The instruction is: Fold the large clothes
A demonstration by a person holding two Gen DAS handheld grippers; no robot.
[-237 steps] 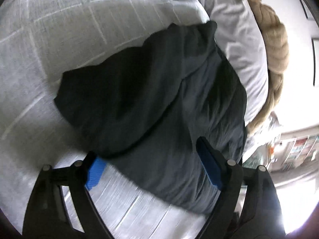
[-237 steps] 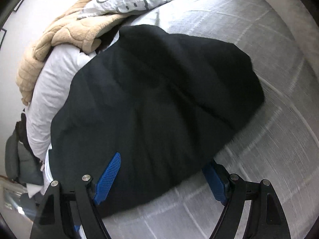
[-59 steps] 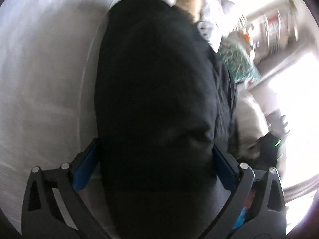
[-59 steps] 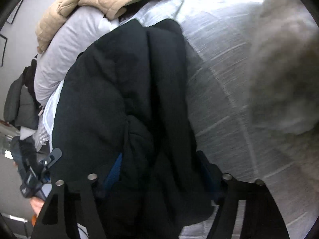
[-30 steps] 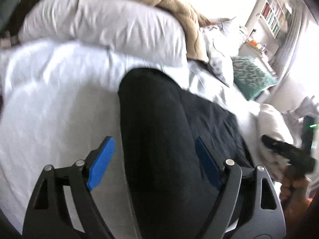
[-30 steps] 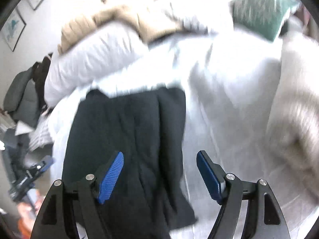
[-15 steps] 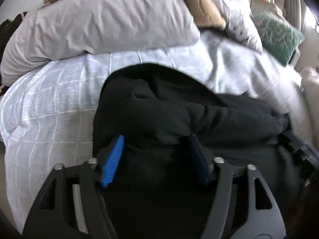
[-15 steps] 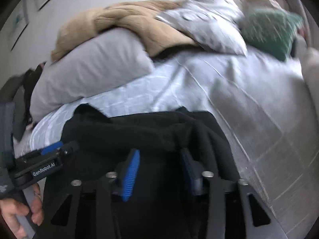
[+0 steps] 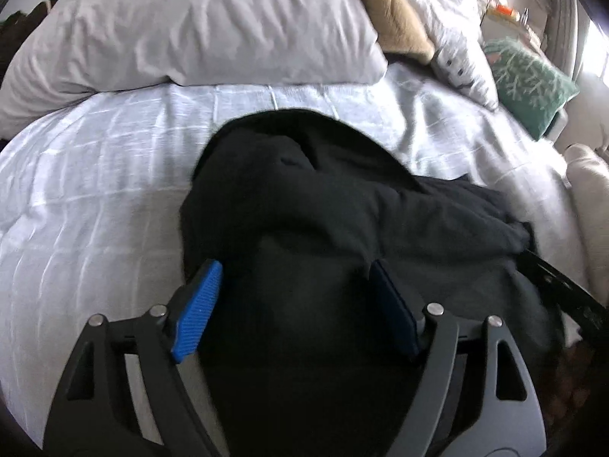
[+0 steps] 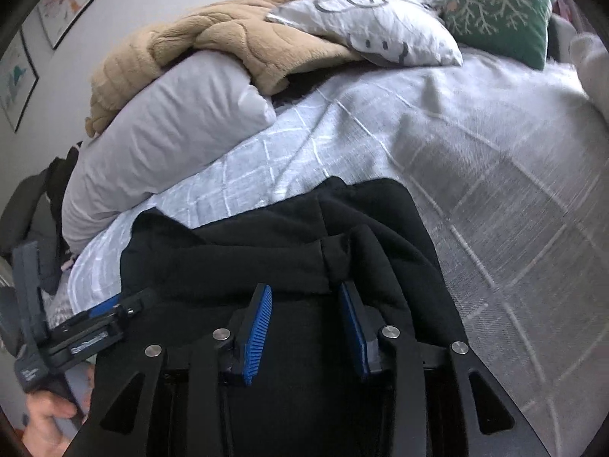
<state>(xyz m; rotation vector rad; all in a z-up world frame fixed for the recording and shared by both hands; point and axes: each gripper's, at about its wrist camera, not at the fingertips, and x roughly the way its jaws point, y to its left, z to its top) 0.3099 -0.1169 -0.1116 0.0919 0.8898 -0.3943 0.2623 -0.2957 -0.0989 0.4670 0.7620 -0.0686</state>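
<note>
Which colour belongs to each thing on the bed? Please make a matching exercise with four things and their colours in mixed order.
Things:
1. folded garment
2. plush blanket
3. branch-pattern cushion
4. plain large pillow

Colours:
A. green
B. white
C. black
D. tan

Pairs: 1-C, 2-D, 3-A, 4-B

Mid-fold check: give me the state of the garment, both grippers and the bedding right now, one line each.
black garment: folded over into a bunched stack on the bed, under both grippers.
left gripper: jaws opening, garment between them, pads not pressing.
right gripper: jaws opening, a fold of garment between them.
grey checked bedspread: spread flat, lightly wrinkled.
pale pillow: lying behind the garment, creased.
tan blanket: heaped on the pillow.
</note>
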